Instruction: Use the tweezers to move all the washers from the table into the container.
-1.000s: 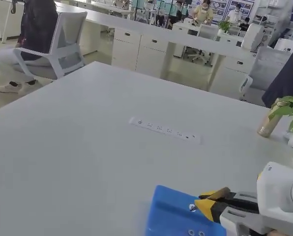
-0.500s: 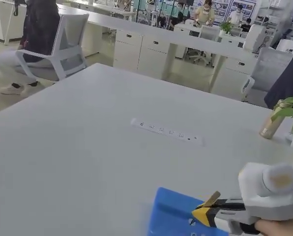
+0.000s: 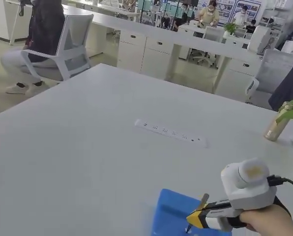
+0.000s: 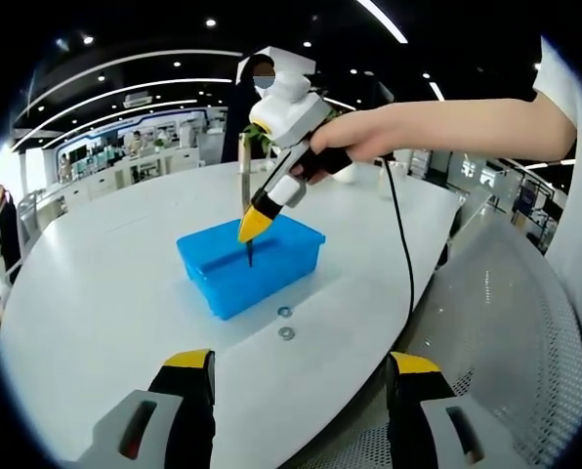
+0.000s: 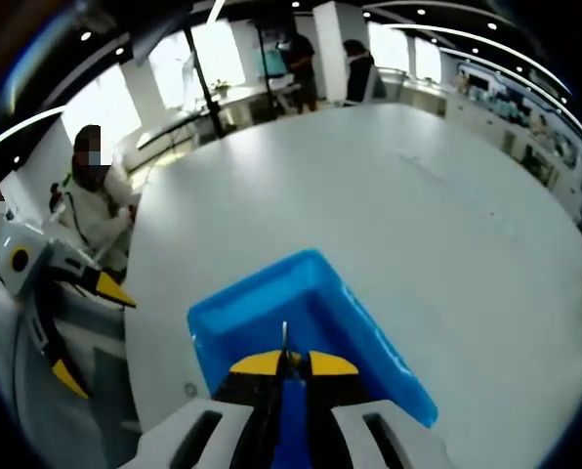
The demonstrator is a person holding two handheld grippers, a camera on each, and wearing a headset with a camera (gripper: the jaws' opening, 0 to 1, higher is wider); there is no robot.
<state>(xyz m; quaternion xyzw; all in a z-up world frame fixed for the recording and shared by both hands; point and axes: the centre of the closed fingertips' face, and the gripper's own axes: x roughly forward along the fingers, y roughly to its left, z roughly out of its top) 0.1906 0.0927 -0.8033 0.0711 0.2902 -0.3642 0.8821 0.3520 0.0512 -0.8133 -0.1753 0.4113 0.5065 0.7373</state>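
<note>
Right claw (image 5: 283, 363) pinched tight, angled down; left claw (image 4: 301, 360) spread wide.

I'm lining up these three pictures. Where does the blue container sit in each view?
Head view: container at the bottom edge, right of centre.
Left gripper view: container in the middle.
Right gripper view: container low in the middle, just beyond the jaws.
Shared landmark: the right gripper, its tweezers pointing down at the container.

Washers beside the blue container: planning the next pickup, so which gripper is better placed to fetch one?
Right. The right gripper is shut on the tweezers over the container, close to the washers; the left gripper hangs back, open.
</note>
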